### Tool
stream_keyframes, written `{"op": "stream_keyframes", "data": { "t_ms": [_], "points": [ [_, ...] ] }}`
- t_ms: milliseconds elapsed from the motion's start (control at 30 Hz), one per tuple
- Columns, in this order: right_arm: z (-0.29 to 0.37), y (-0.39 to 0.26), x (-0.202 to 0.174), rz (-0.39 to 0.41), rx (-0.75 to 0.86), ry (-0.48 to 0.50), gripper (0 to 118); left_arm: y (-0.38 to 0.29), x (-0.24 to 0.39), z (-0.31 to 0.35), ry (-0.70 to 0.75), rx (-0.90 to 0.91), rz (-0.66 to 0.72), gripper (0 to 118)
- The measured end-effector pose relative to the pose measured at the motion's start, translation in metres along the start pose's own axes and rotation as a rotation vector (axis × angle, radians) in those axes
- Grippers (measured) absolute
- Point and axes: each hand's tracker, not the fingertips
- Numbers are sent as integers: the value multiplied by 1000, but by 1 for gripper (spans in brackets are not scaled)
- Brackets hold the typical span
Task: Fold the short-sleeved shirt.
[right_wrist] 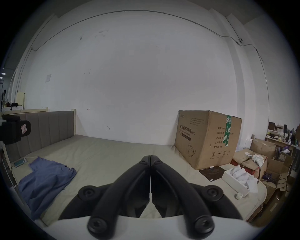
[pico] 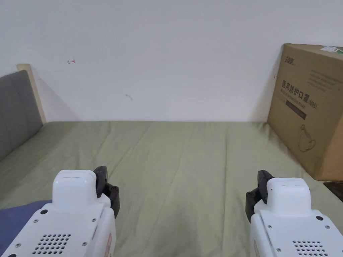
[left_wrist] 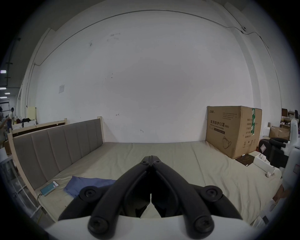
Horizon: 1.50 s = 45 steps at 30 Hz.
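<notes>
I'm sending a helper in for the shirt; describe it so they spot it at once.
Start at the bed's grey padded headboard. On the green sheet near it lies the shirt, a crumpled blue heap beside a teal phone. It is the sole blue cloth there.

Wall: plain white wall point(pico: 174, 60) behind the bed, scuffed, with a small red mark point(pico: 71, 61) – a thin cable point(left_wrist: 146, 12) runs along its top.
Bed: wide, covered by a creased olive-green sheet point(pico: 187, 160).
Headboard: grey padded panels point(left_wrist: 56, 149) in a pale wood frame, on the left.
Box: large cardboard box point(pico: 310, 113) standing on the bed's right side, against the wall.
Clutter: more cardboard boxes point(right_wrist: 259, 151) and a desk beyond the bed's right edge.
Light: even, dim – ceiling lamps point(left_wrist: 3, 71) far left.
</notes>
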Motion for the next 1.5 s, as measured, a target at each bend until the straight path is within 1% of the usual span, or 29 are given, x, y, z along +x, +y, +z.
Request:
{"op": "stream_keyframes", "data": {
  "t_ms": [133,200,367,533,600,667,833,933,1000,1100,1200,1267,1333,1433,1500],
  "points": [
    [-1,1,1,4,2,1,0,2,-1,0,-13,3,7,0],
    [-2,2,2,-14,2,4,0,3,1,0,-7,8,-2,0],
    [-3,1,2,-24,-14,12,0,5,1,0,-14,9,5,0],
    [-9,3,-7,-35,-24,64,0,7,-14,4,3,0,22,0],
    [-10,4,-19,-31,-23,131,0,9,-24,10,43,-2,13,0],
    [-12,6,-34,-33,-21,172,0,10,-38,16,80,-1,15,0],
    [-18,11,-78,-61,-25,339,0,10,-74,42,225,-11,0,0],
    [-15,15,-107,-82,-39,432,0,10,-95,58,304,-13,32,0],
    [-13,16,-124,-69,-49,491,0,10,-106,68,343,-17,55,0],
    [-6,20,-142,-51,-41,525,0,10,-117,78,393,-26,47,0],
    [-6,17,-148,-49,-44,554,0,11,-125,82,415,-33,57,0],
    [-6,16,-151,-44,-51,562,0,11,-127,77,424,-57,65,0],
    [-8,11,-150,-39,-64,565,0,7,-130,63,420,-137,73,0],
    [-11,6,-149,-31,-83,560,0,-11,-141,25,367,-244,119,0],
    [-14,3,-147,-34,-99,556,0,-35,-155,-15,351,-353,157,0]
  ]
}}
